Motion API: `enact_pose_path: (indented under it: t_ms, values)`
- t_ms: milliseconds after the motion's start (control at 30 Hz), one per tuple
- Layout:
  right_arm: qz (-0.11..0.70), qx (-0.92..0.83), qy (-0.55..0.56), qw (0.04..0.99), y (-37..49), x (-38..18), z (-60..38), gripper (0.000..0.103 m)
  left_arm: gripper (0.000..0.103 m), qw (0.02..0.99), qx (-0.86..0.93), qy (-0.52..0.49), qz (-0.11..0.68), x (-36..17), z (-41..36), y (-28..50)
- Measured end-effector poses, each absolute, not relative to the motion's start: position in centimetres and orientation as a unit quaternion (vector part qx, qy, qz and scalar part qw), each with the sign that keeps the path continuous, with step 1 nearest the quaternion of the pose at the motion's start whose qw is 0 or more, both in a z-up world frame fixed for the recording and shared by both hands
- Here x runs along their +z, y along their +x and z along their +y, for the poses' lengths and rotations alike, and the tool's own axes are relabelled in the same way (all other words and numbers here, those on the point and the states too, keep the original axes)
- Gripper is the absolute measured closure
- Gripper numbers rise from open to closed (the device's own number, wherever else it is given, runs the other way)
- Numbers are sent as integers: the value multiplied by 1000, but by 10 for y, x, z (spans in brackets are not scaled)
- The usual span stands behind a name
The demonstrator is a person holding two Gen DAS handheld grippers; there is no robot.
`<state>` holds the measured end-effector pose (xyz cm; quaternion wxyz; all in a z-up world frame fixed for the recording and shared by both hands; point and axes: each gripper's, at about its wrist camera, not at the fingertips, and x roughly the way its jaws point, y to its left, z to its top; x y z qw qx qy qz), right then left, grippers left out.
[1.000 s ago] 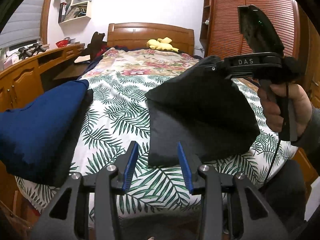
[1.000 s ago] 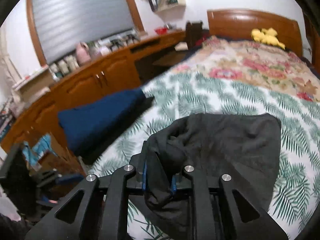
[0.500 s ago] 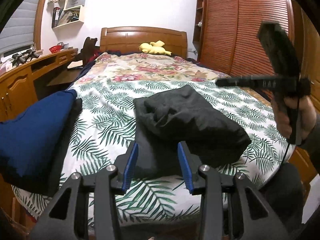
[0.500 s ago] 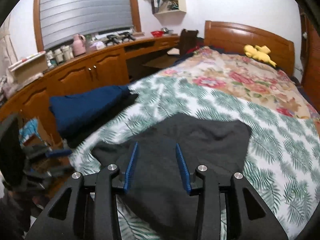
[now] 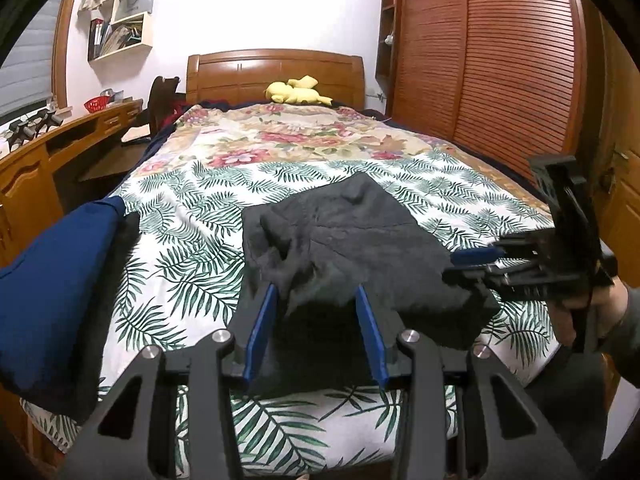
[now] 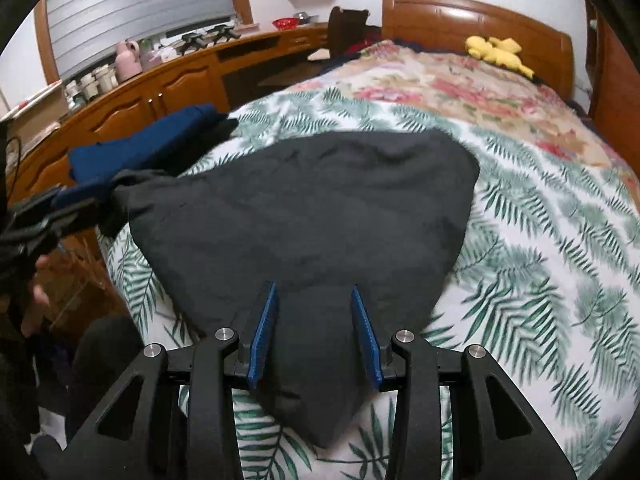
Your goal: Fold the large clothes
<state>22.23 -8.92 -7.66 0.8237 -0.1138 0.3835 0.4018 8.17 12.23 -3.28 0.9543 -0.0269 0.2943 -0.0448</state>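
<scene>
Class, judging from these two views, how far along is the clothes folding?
Done: a blue garment lies folded at the bed's edge. In hand: the dark garment lies folded over; the right gripper, jaws just opened, straddles its near corner. Left: probably final folds, stacking.

A dark grey garment (image 5: 360, 248) lies rumpled and partly folded on the bed (image 5: 192, 216), whose cover carries a green leaf print. The left hand-held gripper (image 5: 316, 300) hangs over the garment's near edge with its blue pads apart and not pressing the cloth. A folded blue garment (image 5: 52, 280) lies at the bed's left edge, and the right hand-held gripper (image 5: 476, 260) sits at the grey garment's right corner, a yellow plush toy (image 5: 298, 92) by the headboard
</scene>
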Motion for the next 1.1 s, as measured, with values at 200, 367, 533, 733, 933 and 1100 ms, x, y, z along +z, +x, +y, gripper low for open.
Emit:
enact_pose_path:
  t_ms: [200,367,533,733,933,1100]
  values:
    - [379,406,-113,824,215,-86,-88,64,63,946,-27,-32,322,-55,125,97]
    - [373,410,-113,825,214,-88,-88,64,63,937,-18,-45,347,-79,129,100]
    - [368,413,-115,825,214,-88,-88,63,63,935,-12,-54,351,-94,129,99]
    - [369,402,-123,829,224,-81,-88,59,81,940,-2,-14,340,-92,119,101]
    - [370,398,-94,834,252,-71,-95,59,101,950,-2,-2,313,-82,131,95]
    - [372,388,-113,836,269,-73,-86,59,103,955,31,21,295,-74,148,93]
